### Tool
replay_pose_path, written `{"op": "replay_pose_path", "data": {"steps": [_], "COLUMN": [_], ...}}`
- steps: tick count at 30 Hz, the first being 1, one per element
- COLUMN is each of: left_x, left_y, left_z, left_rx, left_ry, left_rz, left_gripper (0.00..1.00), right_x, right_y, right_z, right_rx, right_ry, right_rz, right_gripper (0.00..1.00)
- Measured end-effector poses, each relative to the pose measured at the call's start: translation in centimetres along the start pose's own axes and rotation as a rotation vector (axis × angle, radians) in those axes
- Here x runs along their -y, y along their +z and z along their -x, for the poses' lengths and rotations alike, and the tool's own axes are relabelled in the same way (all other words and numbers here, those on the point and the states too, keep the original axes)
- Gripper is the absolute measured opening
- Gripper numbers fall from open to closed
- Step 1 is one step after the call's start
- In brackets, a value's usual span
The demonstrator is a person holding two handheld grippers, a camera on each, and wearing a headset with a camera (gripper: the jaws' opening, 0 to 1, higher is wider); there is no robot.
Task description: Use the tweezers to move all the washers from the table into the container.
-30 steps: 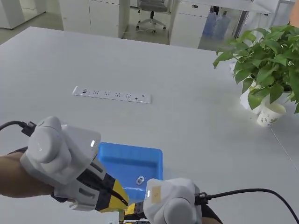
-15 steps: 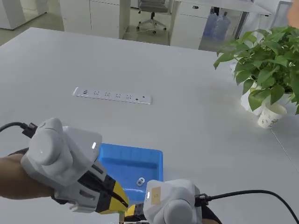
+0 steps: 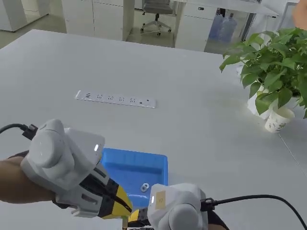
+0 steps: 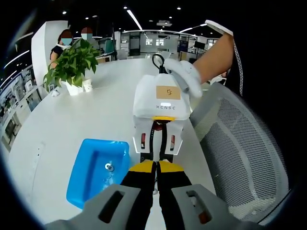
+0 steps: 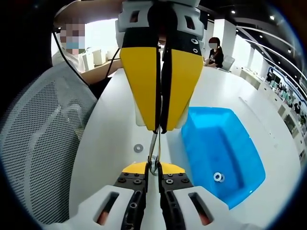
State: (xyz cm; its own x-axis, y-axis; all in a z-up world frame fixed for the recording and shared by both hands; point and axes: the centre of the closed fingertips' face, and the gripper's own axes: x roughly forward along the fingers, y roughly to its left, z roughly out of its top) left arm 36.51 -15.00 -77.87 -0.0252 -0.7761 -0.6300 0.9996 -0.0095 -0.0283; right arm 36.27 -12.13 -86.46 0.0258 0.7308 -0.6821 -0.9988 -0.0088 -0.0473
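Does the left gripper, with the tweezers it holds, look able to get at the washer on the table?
Probably yes. The washer lies bare on the table, close beside the tweezers in the left gripper, with nothing between them.

Glossy blue plastic container [image 3: 129, 163], shiny metal washer [image 3: 144, 187], matt white table [image 3: 182, 76].

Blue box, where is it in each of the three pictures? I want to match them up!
Head view: the blue plastic container sits at the bottom middle, on the white table.
Left gripper view: it is at the lower left.
Right gripper view: it is right of centre.
Shared landmark: the small silver washer lying inside it.
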Motion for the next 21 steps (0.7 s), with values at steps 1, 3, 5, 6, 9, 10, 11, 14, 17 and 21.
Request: {"op": "replay_pose_path", "data": {"steps": [1, 3, 5, 6, 9, 10, 11, 14, 17, 21], "left_x": [0.0, 0.0, 0.0, 0.0, 0.0, 0.0, 0.1, 0.1, 0.2, 0.0], "left_y": [0.1, 0.2, 0.3, 0.4, 0.6, 0.7, 0.8, 0.9, 1.3, 1.8], "left_z": [0.1, 0.2, 0.4, 0.5, 0.7, 0.8, 0.8, 1.1, 1.4, 1.9], "left_rx": [0.001, 0.001, 0.004, 0.005, 0.007, 0.007, 0.007, 0.006, 0.009, 0.009], "left_ry": [0.0, 0.001, 0.0, 0.0, 0.002, 0.002, 0.002, 0.002, 0.003, 0.01], "left_rz": [0.0, 0.002, 0.003, 0.003, 0.003, 0.002, 0.002, 0.003, 0.004, -0.004], "left_gripper": [0.04, 0.04, 0.04, 0.04, 0.04, 0.04, 0.04, 0.04, 0.04, 0.04], "right_x": [0.0, 0.0, 0.0, 0.0, 0.1, 0.1, 0.1, 0.0, 0.1, 0.4], "right_y": [0.1, 0.2, 0.4, 0.5, 0.7, 0.7, 0.8, 1.1, 1.5, 2.0], "right_z": [0.1, 0.2, 0.3, 0.4, 0.6, 0.6, 0.7, 0.8, 1.0, 1.4], "right_rx": [0.001, 0.001, 0.002, 0.002, 0.003, 0.003, 0.004, 0.007, 0.011, 0.016], "right_ry": [0.001, 0.001, 0.001, 0.002, 0.001, 0.001, 0.002, 0.007, 0.006, 0.003], "right_rz": [-0.001, 0.0, 0.004, 0.004, 0.005, 0.006, 0.005, 0.001, 0.006, 0.016], "right_gripper": [0.09, 0.09, 0.09, 0.09, 0.09, 0.09, 0.09, 0.09, 0.09, 0.09]}}
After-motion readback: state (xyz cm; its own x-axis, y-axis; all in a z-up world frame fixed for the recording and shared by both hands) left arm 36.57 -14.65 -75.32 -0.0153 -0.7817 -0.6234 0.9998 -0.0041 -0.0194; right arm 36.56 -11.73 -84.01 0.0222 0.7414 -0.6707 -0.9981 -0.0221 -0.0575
